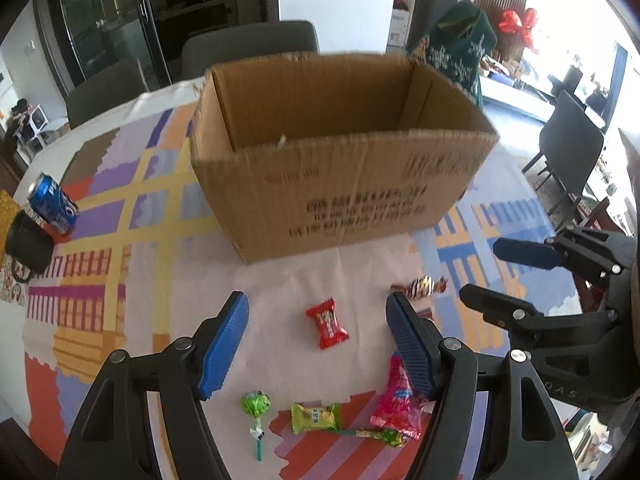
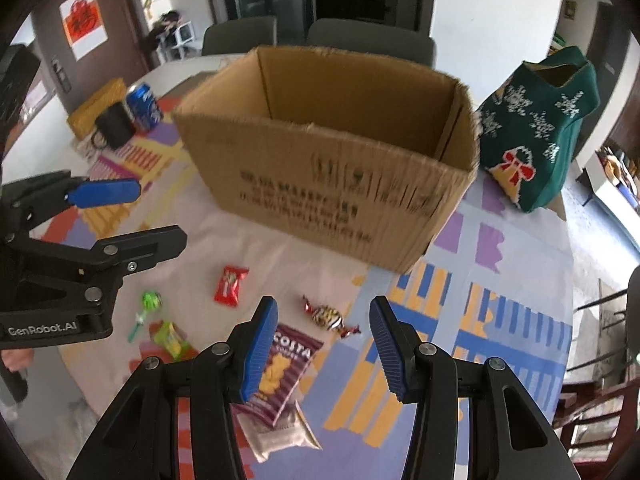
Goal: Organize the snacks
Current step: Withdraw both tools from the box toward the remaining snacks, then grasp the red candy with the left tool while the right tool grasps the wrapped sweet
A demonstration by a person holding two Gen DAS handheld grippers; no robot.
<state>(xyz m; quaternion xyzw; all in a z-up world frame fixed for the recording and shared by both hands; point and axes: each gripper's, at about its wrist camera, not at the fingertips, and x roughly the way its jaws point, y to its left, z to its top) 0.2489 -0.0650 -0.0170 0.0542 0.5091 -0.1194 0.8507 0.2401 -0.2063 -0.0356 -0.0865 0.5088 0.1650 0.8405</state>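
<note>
Surface: a round table under a patchwork cloth (image 1: pixel 120 216) of yellow, purple and orange blocks, in a dining room with grey chairs and glass cabinets behind.
Target snack: the red candy packet (image 1: pixel 327 323) lies flat on the pale part of the cloth, in front of the cardboard box (image 1: pixel 340 184) and well short of its near wall.
Key relation: in the left wrist view the packet sits between the 2 blue pads and a little ahead of them; its long axis runs roughly fore-and-aft with a slight tilt, so the jaws would close across its short side.
Nearer arm: the left gripper (image 1: pixel 316 346) is over it; the right gripper (image 2: pixel 323 346) has it ahead and to its left (image 2: pixel 230 285).
Left gripper: spread wide, holding nothing.
Right gripper: also spread, empty, hovering over the Costa packet (image 2: pixel 282 376) with the striped wrapped candy (image 2: pixel 329 317) just ahead.
Other snacks: green lollipop (image 1: pixel 256 406), green packet (image 1: pixel 315 417), pink-red pouch (image 1: pixel 396 404), with a thin green stick pack below them.
Box: open-topped; its floor is hidden from both cameras, so I cannot tell whether anything is inside.
Bystanders: blue cola can (image 1: pixel 52 203) beside a black mug (image 1: pixel 28 244) at far left; a green Christmas bag (image 2: pixel 548 128) right of the box.
Judgement: a short drop by the left gripper looks like the natural first pick.
</note>
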